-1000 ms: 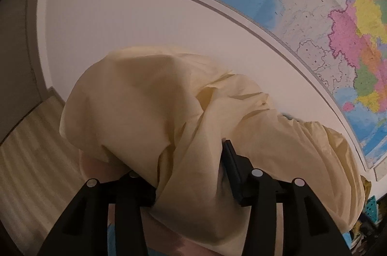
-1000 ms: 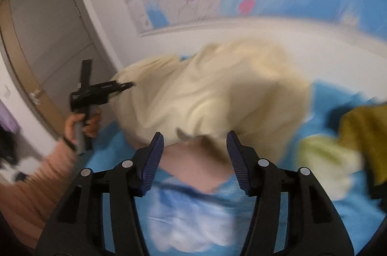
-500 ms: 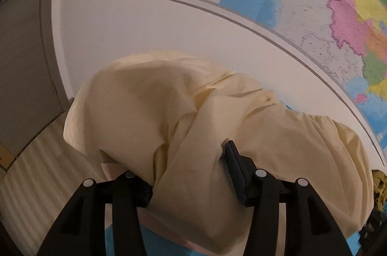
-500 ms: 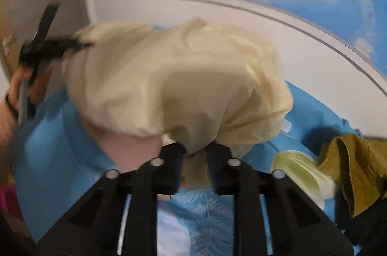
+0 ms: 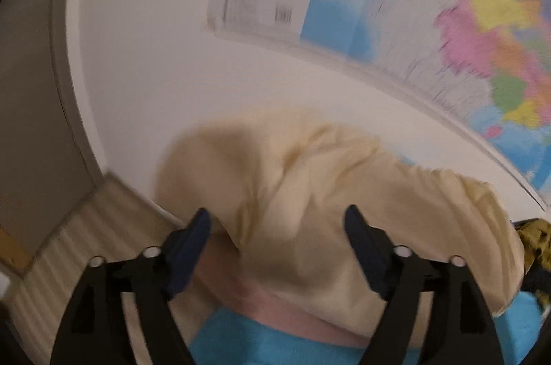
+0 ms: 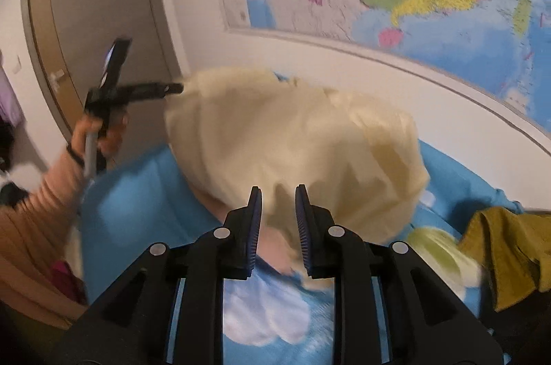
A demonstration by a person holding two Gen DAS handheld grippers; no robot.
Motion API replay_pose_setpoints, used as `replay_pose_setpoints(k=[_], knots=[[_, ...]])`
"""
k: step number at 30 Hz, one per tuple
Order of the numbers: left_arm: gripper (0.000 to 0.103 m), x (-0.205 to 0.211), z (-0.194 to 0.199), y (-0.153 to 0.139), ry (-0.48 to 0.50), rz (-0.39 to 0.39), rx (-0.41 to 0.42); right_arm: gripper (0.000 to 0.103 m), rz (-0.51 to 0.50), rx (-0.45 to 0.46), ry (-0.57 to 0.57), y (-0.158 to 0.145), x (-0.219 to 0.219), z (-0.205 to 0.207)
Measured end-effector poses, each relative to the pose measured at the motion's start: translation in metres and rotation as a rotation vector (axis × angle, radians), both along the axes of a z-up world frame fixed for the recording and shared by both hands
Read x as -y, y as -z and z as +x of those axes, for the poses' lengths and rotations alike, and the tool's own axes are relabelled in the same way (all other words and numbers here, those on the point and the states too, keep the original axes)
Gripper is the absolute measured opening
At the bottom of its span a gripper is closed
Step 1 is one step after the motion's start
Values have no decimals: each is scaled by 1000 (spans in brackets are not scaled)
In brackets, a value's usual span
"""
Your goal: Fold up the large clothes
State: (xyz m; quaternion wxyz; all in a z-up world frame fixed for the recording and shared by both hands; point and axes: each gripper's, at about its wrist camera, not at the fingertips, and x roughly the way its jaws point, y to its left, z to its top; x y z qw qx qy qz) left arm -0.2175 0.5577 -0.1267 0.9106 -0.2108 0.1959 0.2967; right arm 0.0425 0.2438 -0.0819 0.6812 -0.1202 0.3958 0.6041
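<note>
The left gripper [image 5: 277, 220] has let go: half a second ago its fingers were buried in the cream garment [image 5: 327, 192], and now they stand wide apart with the cloth lying loose between and beyond them. The right gripper [image 6: 278, 203] has changed too; it was pinched on a fold, and now a narrow gap shows between its blue-padded fingers [image 6: 255, 220], with cloth just past the tips. I cannot tell whether any fabric is caught there.

Writing first: the wall map [image 5: 430, 20] carries a barcode and a block of small print near its lower left corner, all smeared by motion and unreadable.

The cream garment [image 6: 292, 151] is a soft, rumpled mound, pale yellow and matte, heaped on the blue bedsheet [image 6: 137, 203] against the white wall. A pinkish layer peeks from under its near edge. In the right wrist view the left gripper [image 6: 172, 88] reaches in from the left, its tip at the mound's far left edge. To the right lie a mustard-olive garment [image 6: 506, 247] and a pale lime one [image 6: 437, 247]. A brown door [image 6: 96, 3] stands far left.
</note>
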Motion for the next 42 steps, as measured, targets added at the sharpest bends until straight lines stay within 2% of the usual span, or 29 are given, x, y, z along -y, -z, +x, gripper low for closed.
replay_pose_setpoints(k=[2,4,5,6,9,12,13,17,20,23,25,27,29,34,39,42], knots=[[81,18,-22,-13,8,57,77,28,8,-19,18,2,-16,3],[86,44,-31,-23,62,95,140,28,11,-61,31,12,-33,7],[87,53,-30,-24,77,112,145,28,3,-76,29,16,-37,6],[87,71,-23,-24,119,139,133,28,-16,-89,24,24,-45,1],[87,97,3,-10,236,130,95,32,-94,-80,-20,47,-52,-20],[85,112,41,21,290,112,-24,31,-151,-88,-34,64,-54,-26],[84,113,52,28,287,102,-50,31,-152,-96,-30,63,-52,-26],[85,117,61,33,244,152,-76,31,-112,-113,-4,46,-41,-21],[85,120,52,26,246,121,-42,37,-66,-119,19,35,-29,-21],[86,134,46,24,210,150,-40,42,-31,-151,53,31,-19,-18],[91,145,45,22,204,159,-36,44,-20,-156,62,32,-17,-21],[95,154,42,20,200,160,-23,53,-16,-145,75,31,-12,-24],[96,163,39,19,187,166,-17,55,-5,-153,88,31,-8,-27],[96,178,34,17,158,174,-27,67,13,-147,93,26,-2,-39],[96,189,27,13,124,158,-34,93,36,-109,123,20,4,-52],[96,195,23,14,107,140,-42,95,39,-109,135,20,9,-55]])
